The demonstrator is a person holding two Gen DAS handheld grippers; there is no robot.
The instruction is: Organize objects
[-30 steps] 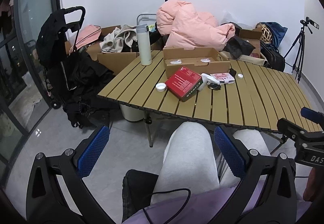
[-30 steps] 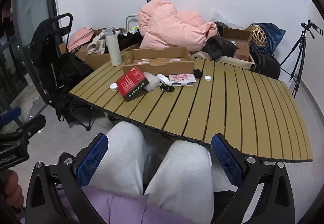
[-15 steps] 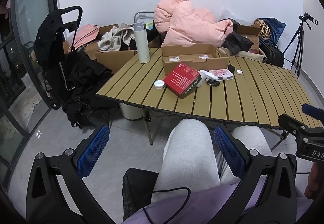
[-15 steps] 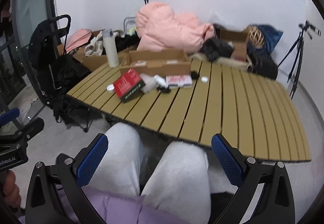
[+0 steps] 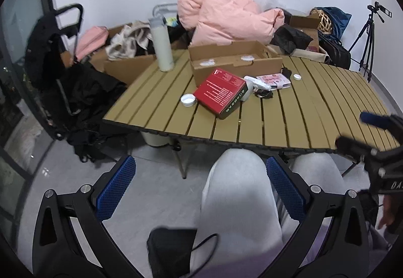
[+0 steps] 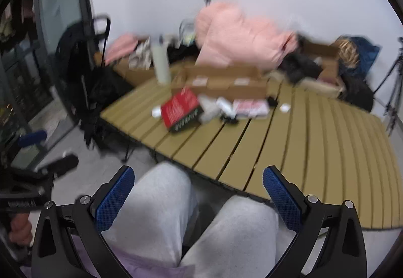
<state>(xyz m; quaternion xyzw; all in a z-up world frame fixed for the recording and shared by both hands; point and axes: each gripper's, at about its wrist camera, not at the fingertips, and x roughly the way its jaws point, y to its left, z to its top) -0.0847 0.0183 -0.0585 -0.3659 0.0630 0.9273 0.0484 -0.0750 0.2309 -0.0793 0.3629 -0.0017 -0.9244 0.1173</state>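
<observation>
On the slatted wooden table (image 5: pixel 314 112) lie a red box (image 5: pixel 221 91), a round white lid (image 5: pixel 188 99), a white tube-like item (image 5: pixel 257 83), a small black object (image 5: pixel 263 94), a pink printed packet (image 5: pixel 273 78) and a small white cap (image 5: pixel 297 77). Behind them stands an open cardboard box (image 5: pixel 234 61) and a tall white bottle (image 5: pixel 162 45). My left gripper (image 5: pixel 201 187) is open above the person's grey-trousered knees, well short of the table. In the blurred right wrist view my right gripper (image 6: pixel 199 192) is open too, with the red box (image 6: pixel 181 109) far ahead.
A pink padded jacket (image 5: pixel 226 18) and cardboard boxes of clothes pile up behind the table. A black trolley with dark bags (image 5: pixel 58 56) stands at the left by a glass door. A tripod (image 5: pixel 367 34) stands at the far right. Grey floor (image 5: pixel 75 190) lies below the left gripper.
Both grippers have lifted and moved toward the table; objects look larger. The right wrist view has swung and blurred with motion. Both stay open and hold nothing.
</observation>
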